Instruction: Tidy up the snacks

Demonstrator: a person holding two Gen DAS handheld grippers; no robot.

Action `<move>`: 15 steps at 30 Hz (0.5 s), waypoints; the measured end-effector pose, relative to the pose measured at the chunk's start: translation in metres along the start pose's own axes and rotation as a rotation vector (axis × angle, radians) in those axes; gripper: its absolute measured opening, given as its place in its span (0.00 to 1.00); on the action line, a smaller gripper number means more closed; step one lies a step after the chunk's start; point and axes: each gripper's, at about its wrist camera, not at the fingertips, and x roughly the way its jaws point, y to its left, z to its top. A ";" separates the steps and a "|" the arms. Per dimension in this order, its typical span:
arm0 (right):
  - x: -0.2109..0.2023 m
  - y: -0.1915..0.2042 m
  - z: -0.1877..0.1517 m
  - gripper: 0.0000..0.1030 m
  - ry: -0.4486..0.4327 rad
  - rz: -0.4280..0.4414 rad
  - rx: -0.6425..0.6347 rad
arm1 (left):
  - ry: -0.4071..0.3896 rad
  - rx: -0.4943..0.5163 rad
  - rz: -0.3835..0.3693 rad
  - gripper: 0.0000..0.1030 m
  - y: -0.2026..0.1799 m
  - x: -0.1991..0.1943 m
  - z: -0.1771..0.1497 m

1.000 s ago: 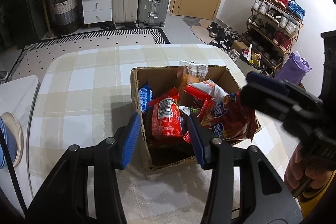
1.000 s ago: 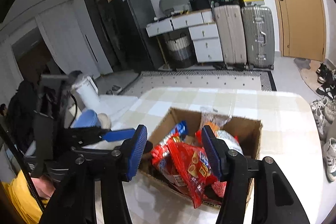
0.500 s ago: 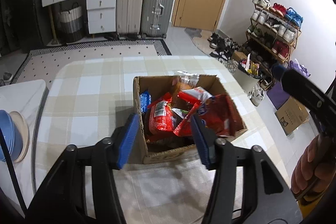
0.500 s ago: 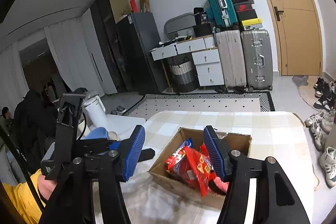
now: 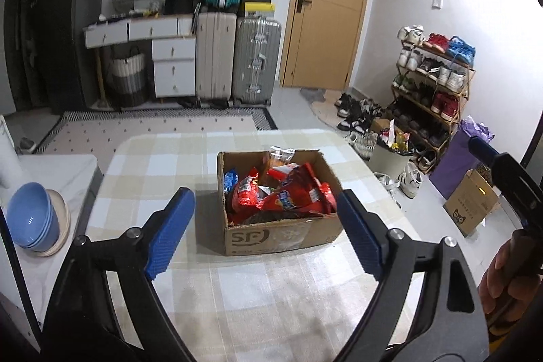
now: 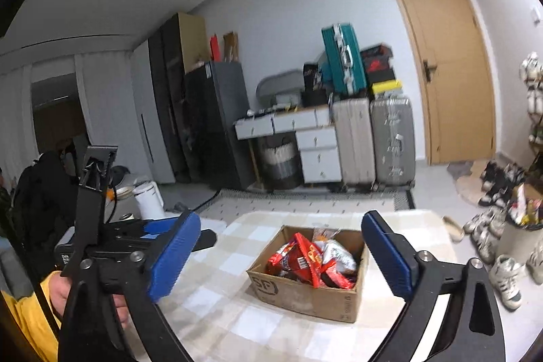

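Counter (image 5: 258, 290): rounded corners, covered by a cloth checked in cream, beige and white.

On it, one item: an open brown cardboard box (image 5: 281, 234), printed "SF" on its near wall, standing toward the far edge and well in from both side edges. The flaps are folded out of the way. The box is filled with snack packets (image 5: 281, 192), mostly red, with one blue packet against its left wall and a clear-topped bag at its far wall. The rest of the cloth is bare.

Beside the counter's left edge, a lower white surface (image 5: 57, 168) carries stacked blue bowls (image 5: 29, 219) on a cream plate.
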 end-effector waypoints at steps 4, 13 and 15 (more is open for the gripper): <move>-0.031 0.009 -0.016 0.99 -0.044 -0.044 -0.059 | -0.083 0.012 0.041 0.99 -0.008 -0.037 -0.018; -0.041 0.009 -0.074 0.99 -0.030 -0.104 -0.097 | -0.172 -0.010 0.090 0.99 0.007 -0.062 -0.066; -0.038 0.006 -0.084 0.99 -0.020 -0.109 -0.089 | -0.183 -0.019 0.096 0.99 0.014 -0.060 -0.077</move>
